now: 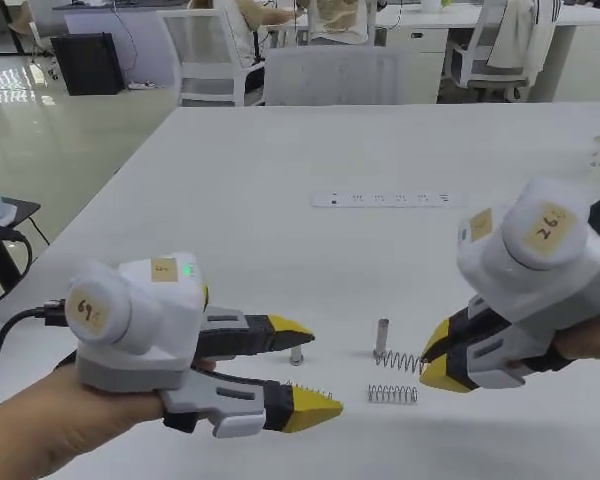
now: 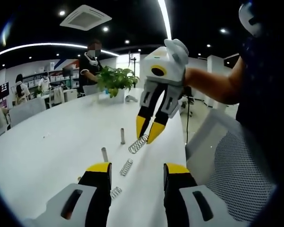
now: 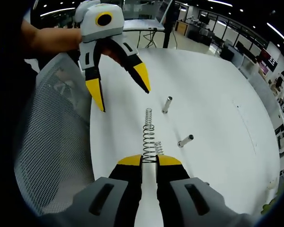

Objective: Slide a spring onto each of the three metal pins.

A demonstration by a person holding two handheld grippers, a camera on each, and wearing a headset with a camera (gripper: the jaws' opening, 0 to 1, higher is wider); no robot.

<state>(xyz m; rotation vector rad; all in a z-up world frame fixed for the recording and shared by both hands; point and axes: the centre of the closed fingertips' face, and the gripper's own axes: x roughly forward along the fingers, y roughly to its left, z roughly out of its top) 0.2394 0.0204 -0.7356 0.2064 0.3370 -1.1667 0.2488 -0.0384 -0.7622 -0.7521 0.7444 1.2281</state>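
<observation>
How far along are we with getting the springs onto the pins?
Nothing looks done: the upright pin and the second pin beside the left claw are both bare. In hand: the right claw is shut on a spring, close to the upright pin. The left claw is open and empty. Left: every pin needs its spring; a loose spring lies on the table.

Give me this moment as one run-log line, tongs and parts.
left tongs: open, empty | right tongs: shut on spring | upright pin: bare | second spring: lying loose
</observation>
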